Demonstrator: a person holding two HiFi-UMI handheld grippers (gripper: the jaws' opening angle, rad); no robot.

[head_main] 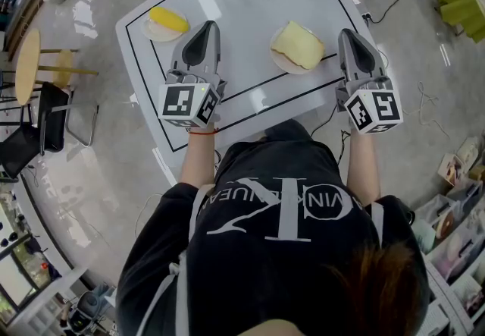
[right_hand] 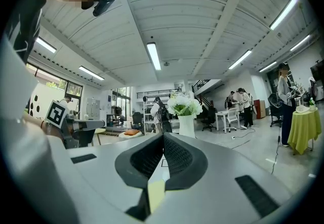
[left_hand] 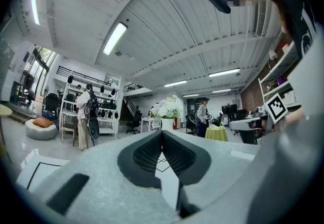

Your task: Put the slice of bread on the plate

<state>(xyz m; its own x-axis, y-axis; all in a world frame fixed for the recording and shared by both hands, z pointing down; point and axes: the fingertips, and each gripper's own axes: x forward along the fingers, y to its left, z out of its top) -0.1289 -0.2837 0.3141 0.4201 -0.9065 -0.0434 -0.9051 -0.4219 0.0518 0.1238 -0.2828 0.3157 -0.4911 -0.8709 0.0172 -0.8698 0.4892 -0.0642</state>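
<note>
Left gripper (head_main: 208,26) and right gripper (head_main: 348,34) flank the plate (head_main: 279,60) in the head view, both holding nothing. That plate seemingly carries the bread (head_main: 297,45): soft, light, best pinched at its crust. Each gripper view shows jaws pressed together.

Slice of bread (head_main: 297,45): pale yellow, thick, roughly four-sided with soft uneven edges. The top face is lighter and the side edge facing lower right is a slightly deeper yellow. It lies flat, one corner toward the far end of the table, and looks whole, not torn. It rests on the plate (head_main: 279,60), which is small, round and white or cream and sits upright. The bread covers most of the plate, so only the rim shows, as a crescent on the left and near sides; at the far-right side the bread reaches or passes the rim. The plate sits on the white table (head_main: 242,39), right of the table's middle, in the near half.
</note>
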